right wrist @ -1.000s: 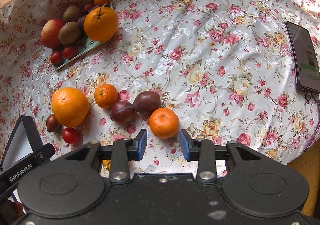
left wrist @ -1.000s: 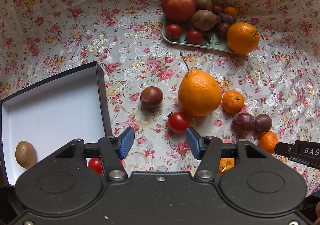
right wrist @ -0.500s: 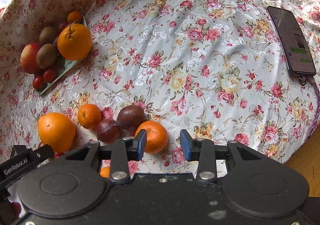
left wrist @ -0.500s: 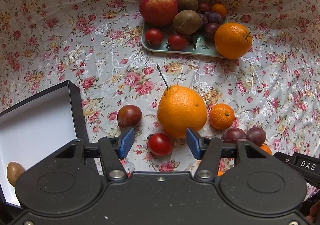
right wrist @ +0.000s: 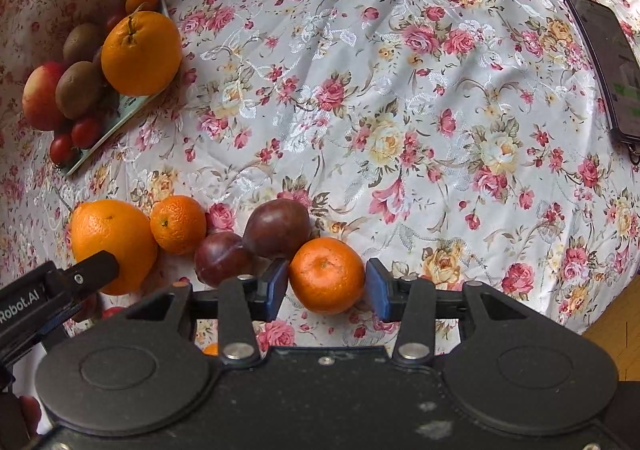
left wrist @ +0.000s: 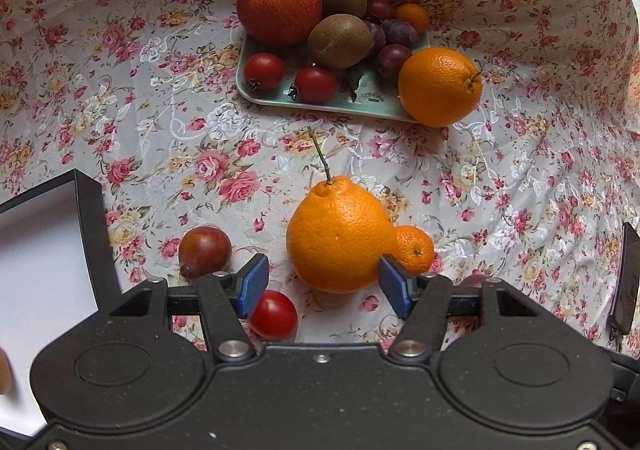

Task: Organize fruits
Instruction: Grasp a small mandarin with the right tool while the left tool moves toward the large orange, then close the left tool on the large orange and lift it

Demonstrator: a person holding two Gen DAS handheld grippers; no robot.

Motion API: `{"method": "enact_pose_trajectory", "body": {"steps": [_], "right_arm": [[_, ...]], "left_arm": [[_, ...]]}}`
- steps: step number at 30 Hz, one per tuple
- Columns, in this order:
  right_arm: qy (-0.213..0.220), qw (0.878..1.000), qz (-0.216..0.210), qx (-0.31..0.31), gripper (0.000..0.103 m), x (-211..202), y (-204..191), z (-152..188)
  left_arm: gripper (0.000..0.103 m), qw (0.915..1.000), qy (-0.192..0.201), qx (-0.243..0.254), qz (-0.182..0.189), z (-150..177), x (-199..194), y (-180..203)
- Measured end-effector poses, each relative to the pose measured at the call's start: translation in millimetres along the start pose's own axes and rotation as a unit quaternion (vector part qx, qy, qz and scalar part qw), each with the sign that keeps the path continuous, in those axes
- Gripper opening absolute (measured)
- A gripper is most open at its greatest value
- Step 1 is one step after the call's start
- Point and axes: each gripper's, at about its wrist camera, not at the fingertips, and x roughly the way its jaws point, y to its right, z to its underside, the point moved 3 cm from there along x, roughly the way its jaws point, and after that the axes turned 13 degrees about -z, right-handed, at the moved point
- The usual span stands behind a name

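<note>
A big stemmed orange point(left wrist: 340, 236) lies on the floral cloth, just ahead of my open left gripper point(left wrist: 322, 288), partly between its blue pads. A cherry tomato point(left wrist: 273, 314) lies by the left pad and a dark plum point(left wrist: 205, 251) further left. My open right gripper point(right wrist: 326, 292) straddles a mandarin point(right wrist: 327, 274), the pads close to its sides, not clamped. Two plums point(right wrist: 276, 228) and a second mandarin point(right wrist: 178, 225) lie to its left, beside the big orange point(right wrist: 112, 238). A green tray point(left wrist: 340, 99) at the back holds an apple point(left wrist: 279, 5), kiwis, tomatoes, plums and an orange point(left wrist: 439, 86).
A black box with a white inside point(left wrist: 44, 258) sits at the left edge in the left wrist view. A phone point(right wrist: 606, 65) with a cable lies on the cloth at the right. The table edge and wooden floor point(right wrist: 620, 318) show at the lower right.
Both grippers moved forward and down. The left closed in on the big stemmed orange, passing the tomato. The right came around the nearest mandarin, which now sits between its pads.
</note>
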Motion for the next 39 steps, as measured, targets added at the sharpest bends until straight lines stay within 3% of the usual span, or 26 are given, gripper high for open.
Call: {"method": "enact_pose_trajectory", "body": {"steps": [13,30,39], "right_arm": [[-0.021,1.0,0.011,-0.007,0.047,19.7,1.3,-4.0],[-0.034,0.999,0.003,-0.028,0.047,21.1,1.7,-5.2],[-0.034,0.999,-0.003,-0.036,0.045,16.7,2.0,-3.0]], "left_arm": [[0.065,0.9996,0.001,-0.016,0.023,-14.0,8.4,12.9],[0.071,0.9998,0.005,-0.019,0.006,-25.0,20.9,31.7],[0.072,0.9995,-0.016,-0.023,-0.012,-27.6,38.3,41.6]]}}
